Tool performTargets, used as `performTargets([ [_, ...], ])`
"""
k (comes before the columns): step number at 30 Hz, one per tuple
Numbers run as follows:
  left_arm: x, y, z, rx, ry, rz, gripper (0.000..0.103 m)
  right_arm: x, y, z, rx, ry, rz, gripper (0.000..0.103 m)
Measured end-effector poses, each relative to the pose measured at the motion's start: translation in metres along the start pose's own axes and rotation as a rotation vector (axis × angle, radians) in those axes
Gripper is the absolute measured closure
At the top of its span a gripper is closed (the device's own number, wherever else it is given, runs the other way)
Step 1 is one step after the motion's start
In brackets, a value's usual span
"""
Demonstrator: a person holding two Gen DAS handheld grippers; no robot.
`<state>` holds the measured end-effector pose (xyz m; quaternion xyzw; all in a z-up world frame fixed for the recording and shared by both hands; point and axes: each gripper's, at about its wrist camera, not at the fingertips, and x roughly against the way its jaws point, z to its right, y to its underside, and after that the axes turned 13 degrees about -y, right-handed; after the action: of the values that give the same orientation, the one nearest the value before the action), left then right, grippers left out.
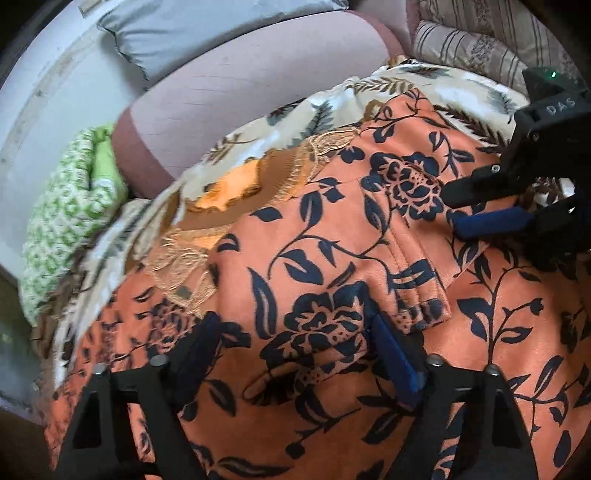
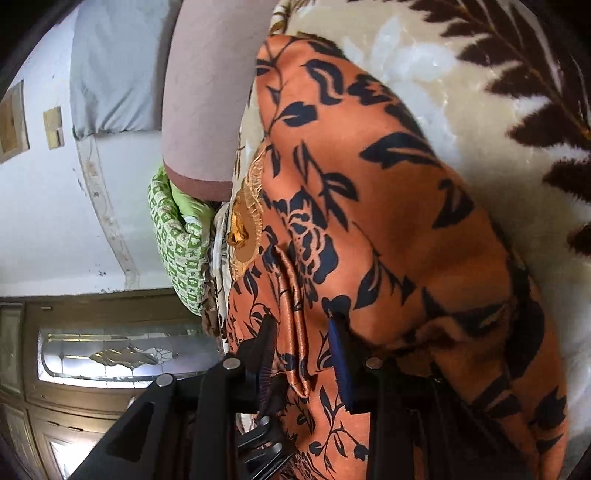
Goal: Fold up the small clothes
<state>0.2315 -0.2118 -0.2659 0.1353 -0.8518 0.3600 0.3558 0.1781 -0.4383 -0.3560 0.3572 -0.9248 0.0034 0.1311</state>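
Observation:
An orange garment with a dark blue flower print [image 1: 332, 258] lies spread on a cream leaf-print blanket [image 1: 325, 107]. It has gold lace at the neckline [image 1: 236, 188]. My left gripper [image 1: 295, 332] is open, its fingers wide apart and resting low over the cloth. My right gripper [image 1: 480, 210] shows at the right of the left wrist view, its fingers close together at a fold of the garment. In the right wrist view my right gripper [image 2: 306, 332] stands over the orange garment [image 2: 388, 221] with a sleeve fold [image 2: 295, 332] between its fingers, not visibly clamped.
A mauve pillow [image 1: 240, 92] and a pale blue pillow [image 1: 192, 33] lie behind the garment. A green patterned cloth [image 1: 70, 206] sits at the left edge. Striped cushions [image 1: 472, 48] are at the back right. A wooden door with glass [image 2: 110, 358] shows in the right wrist view.

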Motion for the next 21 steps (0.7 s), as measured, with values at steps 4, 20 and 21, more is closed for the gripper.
performTargets([
  [4,-0.008,-0.006,-0.010,0.028,0.101,-0.018,0.090,-0.004,0.000,-0.004,0.033,0.032,-0.011,0.071],
  [20,-0.001,0.069,-0.179,0.702,-0.002,-0.148,0.101,-0.001,0.001,0.000,0.036,0.028,-0.003,0.071],
  [21,0.005,0.069,-0.176,0.681,0.006,-0.134,0.101,-0.001,0.001,0.000,0.034,0.026,-0.002,0.071],
])
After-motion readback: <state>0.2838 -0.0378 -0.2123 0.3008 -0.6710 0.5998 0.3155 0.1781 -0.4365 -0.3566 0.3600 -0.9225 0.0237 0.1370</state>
